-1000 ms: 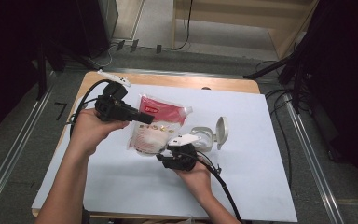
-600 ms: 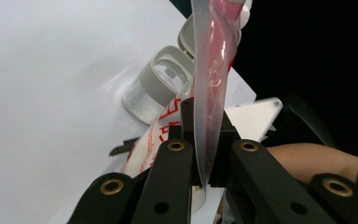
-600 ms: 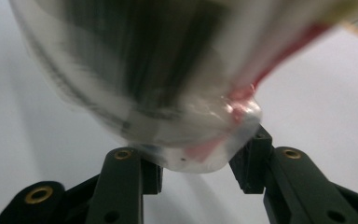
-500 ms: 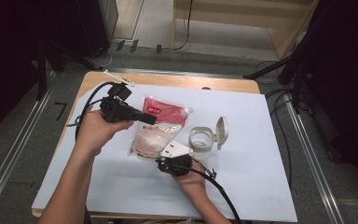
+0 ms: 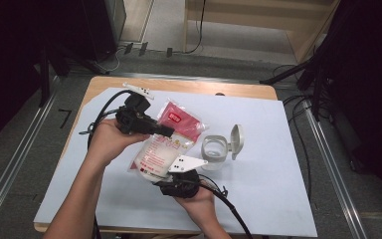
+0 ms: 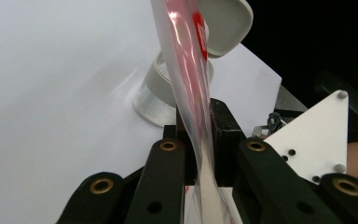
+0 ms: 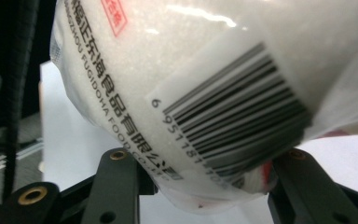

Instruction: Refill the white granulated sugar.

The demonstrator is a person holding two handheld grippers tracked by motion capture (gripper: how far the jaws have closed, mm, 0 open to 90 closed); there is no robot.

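A clear bag of white granules point(image 5: 161, 149) with a red top hangs tilted over the table, held by both grippers. My left gripper point(image 5: 171, 132) is shut on its thin upper film point(image 6: 191, 84), and its jaws have just been opening a little with the film still pinched between them point(image 6: 198, 135). My right gripper point(image 5: 154, 174) comes in from below. Its jaws have just been closing and now clamp the bag's bulging bottom point(image 7: 205, 70) near the barcode point(image 7: 200, 163). A clear jar point(image 5: 214, 149) with its flip lid point(image 5: 236, 135) open stands just right of the bag.
A white sheet point(image 5: 268, 189) covers most of the wooden table point(image 5: 179, 85). Cables trail from both grippers, one looping at the table's left point(image 5: 97, 119). Metal rails run along the floor on both sides. In the left gripper view the jar point(image 6: 156, 93) stands right behind the bag.
The bag has come up off the table and now hangs tilted. My right gripper left the jar, moved toward the person and closed on the bag's bottom. The left hand shifted slightly nearer.
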